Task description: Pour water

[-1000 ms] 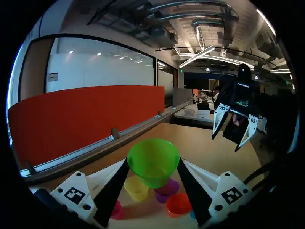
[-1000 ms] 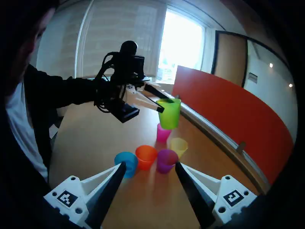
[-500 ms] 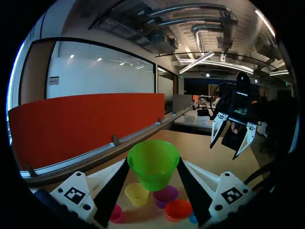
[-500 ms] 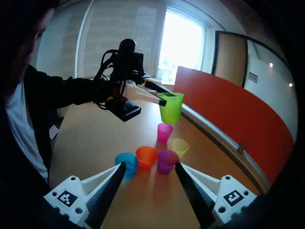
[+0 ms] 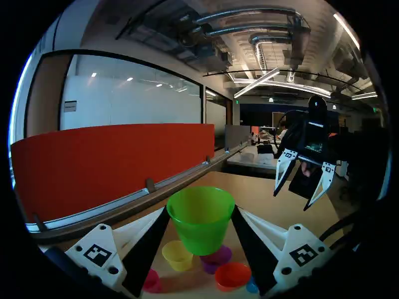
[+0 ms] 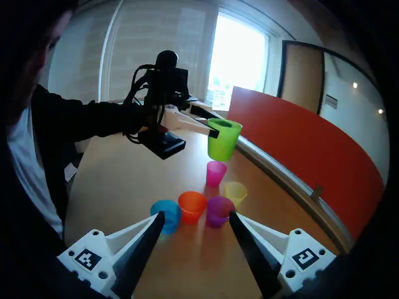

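Left gripper (image 5: 199,212), clamped on the green cup (image 5: 201,226), holds it seemingly straight above the pink cup (image 6: 215,173) by the desk (image 6: 114,169) partition edge; right gripper (image 6: 195,215) hangs spread, empty.

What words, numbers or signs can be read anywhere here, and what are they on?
No text can be read.
Small wall sign by the glass: too small and blurred to read.
Square black-and-white markers on the fingers of the left gripper and right gripper: coded patterns, no letters.
Green cup: no print visible.
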A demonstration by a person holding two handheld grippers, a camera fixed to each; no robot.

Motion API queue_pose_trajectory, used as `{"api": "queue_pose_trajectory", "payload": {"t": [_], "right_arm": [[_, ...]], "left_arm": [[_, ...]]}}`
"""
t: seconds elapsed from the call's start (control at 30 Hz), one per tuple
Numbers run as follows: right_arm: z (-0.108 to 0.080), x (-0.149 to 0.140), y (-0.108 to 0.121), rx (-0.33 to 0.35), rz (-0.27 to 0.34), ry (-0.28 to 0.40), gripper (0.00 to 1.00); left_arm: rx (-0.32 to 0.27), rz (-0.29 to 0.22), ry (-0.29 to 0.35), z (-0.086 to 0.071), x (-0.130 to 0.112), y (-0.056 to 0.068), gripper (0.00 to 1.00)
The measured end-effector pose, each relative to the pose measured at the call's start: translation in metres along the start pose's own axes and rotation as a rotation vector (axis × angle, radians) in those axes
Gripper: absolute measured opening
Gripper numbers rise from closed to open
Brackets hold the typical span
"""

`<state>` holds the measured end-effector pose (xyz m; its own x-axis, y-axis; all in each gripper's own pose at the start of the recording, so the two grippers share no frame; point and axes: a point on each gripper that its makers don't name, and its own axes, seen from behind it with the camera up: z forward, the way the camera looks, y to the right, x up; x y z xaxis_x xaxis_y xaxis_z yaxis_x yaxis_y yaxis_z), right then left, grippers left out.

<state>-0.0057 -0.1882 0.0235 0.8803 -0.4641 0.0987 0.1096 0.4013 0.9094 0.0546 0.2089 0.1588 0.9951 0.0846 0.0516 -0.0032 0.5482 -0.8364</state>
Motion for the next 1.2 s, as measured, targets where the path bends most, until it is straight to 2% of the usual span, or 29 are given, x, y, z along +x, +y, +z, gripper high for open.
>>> {"api": "queue_pose_trajectory", "payload": {"t": [0.5, 0.8, 1.2], "right_arm": [[0.011, -0.002, -0.003, 0.022, -0.004, -0.009, 1.0], [0.032, -0.013, -0.014, 0.062, -0.011, -0.024, 1.0], [0.061, -0.034, -0.03, 0.12, 0.007, -0.048, 1.0]], "left_arm": [[0.008, 0.005, 0.003, -0.005, 0.004, -0.004, 0.87], [0.012, 0.017, -0.004, -0.01, 0.003, -0.005, 0.87], [0.008, 0.028, -0.011, -0.015, 0.005, -0.004, 0.88]]}}
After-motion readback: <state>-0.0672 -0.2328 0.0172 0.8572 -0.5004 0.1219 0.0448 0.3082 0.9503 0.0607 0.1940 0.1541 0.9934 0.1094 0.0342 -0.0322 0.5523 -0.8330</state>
